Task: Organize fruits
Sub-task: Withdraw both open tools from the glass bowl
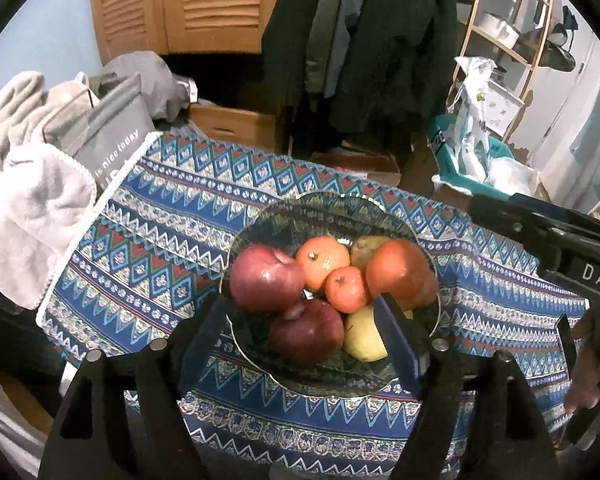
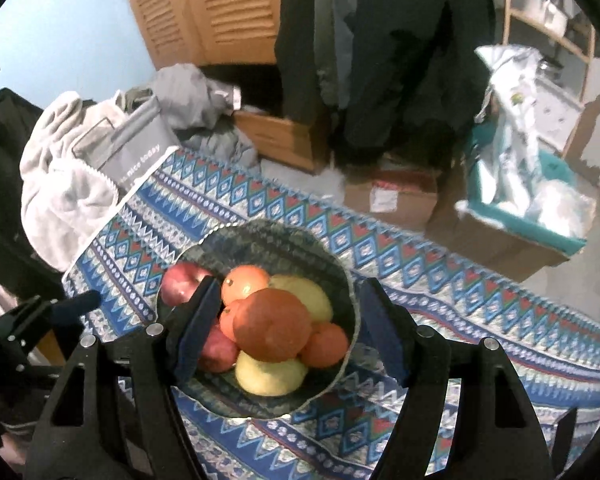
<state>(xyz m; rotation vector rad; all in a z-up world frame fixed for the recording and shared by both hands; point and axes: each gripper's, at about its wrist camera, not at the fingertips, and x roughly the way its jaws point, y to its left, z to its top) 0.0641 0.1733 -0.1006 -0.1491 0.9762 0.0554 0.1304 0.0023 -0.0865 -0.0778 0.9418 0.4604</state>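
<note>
Both the left gripper (image 1: 300, 320) and the right gripper (image 2: 284, 332) hang released above the bowl (image 2: 340, 276) (fruits (image 1: 324, 264) already piled inside), probably because nothing remains to carry.

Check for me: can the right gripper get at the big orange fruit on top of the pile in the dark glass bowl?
Probably yes. The right gripper is open and empty, its fingers either side of the big orange fruit, which tops the pile in the dark glass bowl with nothing above it.
</note>
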